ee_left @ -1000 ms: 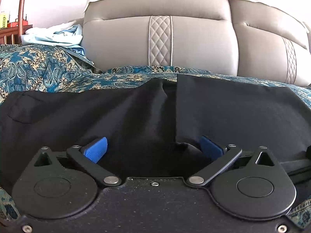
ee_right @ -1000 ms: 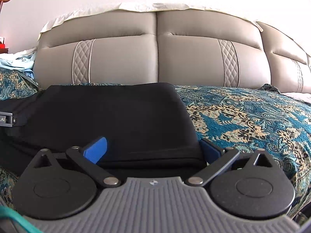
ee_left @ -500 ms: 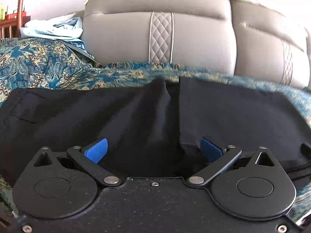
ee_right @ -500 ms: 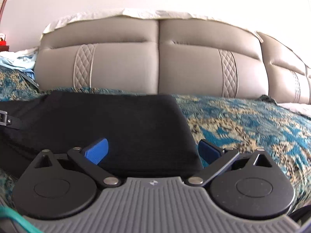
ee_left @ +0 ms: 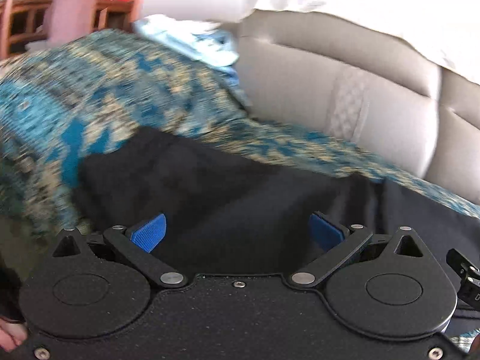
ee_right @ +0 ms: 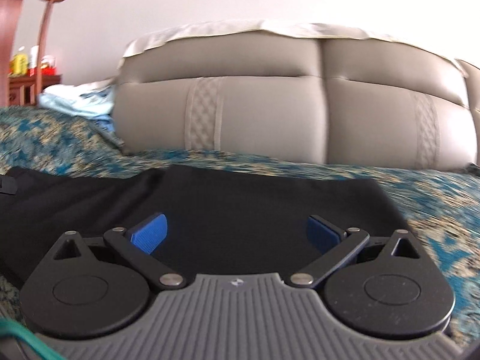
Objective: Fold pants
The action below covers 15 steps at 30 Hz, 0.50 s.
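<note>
The black pants [ee_left: 234, 192] lie flat on a bed with a blue and gold patterned cover [ee_left: 90, 96]. My left gripper [ee_left: 238, 232] is open and empty, low over the pants near their left end. In the right wrist view the pants [ee_right: 240, 204] fill the lower middle, with their right edge just right of the fingers. My right gripper [ee_right: 237, 232] is open and empty, low over the cloth. Both views are blurred by motion.
A grey padded headboard [ee_right: 270, 99] stands behind the bed. Light blue clothes [ee_right: 81, 99] are piled at the bed's far left. A reddish wooden chair [ee_right: 18, 30] and a wooden side table [ee_right: 27, 87] stand at the far left.
The left gripper has swung left and tilted, so it now faces the left part of the pants. The right gripper has shifted left a little. Both stay open.
</note>
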Tool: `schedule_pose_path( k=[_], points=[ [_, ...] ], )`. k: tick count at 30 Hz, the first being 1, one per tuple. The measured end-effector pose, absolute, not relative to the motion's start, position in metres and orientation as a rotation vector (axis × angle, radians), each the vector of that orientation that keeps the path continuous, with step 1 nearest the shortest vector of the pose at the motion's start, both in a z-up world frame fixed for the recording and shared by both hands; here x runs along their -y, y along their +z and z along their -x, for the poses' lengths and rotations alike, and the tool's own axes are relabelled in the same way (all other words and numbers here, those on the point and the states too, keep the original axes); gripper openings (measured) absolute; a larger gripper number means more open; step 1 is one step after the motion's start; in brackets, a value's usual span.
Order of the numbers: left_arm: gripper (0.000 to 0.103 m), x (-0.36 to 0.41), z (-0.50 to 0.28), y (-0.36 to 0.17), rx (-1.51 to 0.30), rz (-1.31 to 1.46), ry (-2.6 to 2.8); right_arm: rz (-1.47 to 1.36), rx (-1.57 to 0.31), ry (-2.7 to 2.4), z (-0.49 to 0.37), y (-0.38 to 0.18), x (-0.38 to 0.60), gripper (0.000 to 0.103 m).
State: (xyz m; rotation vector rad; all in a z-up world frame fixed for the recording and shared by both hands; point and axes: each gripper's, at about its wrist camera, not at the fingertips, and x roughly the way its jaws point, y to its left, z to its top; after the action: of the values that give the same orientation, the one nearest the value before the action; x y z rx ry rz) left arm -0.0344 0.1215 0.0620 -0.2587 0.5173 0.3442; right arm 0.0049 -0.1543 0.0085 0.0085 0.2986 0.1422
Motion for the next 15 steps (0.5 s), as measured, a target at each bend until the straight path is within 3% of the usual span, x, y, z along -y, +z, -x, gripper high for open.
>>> schedule_pose_path(
  k=[15],
  points=[
    [0.101, -0.188, 0.031, 0.031, -0.58, 0.363, 0.46, 0.109, -0.365, 0.255, -0.03, -0.011, 0.097, 0.103]
  ],
)
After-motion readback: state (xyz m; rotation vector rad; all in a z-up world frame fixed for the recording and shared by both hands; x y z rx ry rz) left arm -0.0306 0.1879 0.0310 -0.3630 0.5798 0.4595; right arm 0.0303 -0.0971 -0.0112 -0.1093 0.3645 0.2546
